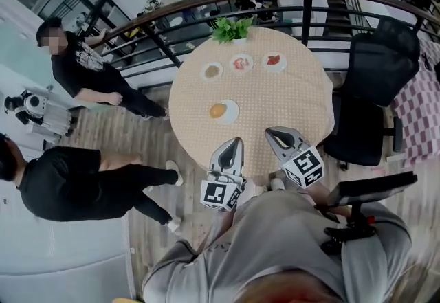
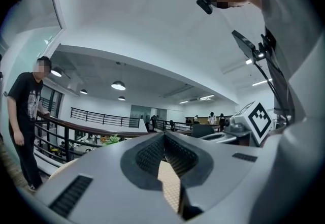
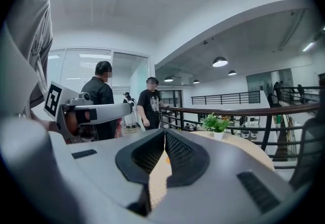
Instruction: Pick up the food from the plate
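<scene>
The round table (image 1: 289, 95) in the middle of the head view has a beige cover with a fine woven, matt grain. The plate (image 1: 234, 114) nearest the lower edge looks white, smooth and glossy. The left gripper (image 1: 238, 140) and the right gripper (image 1: 269, 131) have smooth, matt grey plastic shells, and their pads (image 2: 151, 156) are black with a rough cross-hatched surface. Along the top, the railing (image 1: 206, 1) has a dark polished wooden handrail over black metal bars. At the left, the floor (image 1: 103, 131) is pale wood plank.

Food (image 1: 240, 63) on the far plates (image 1: 231, 61) is too small to identify.
</scene>
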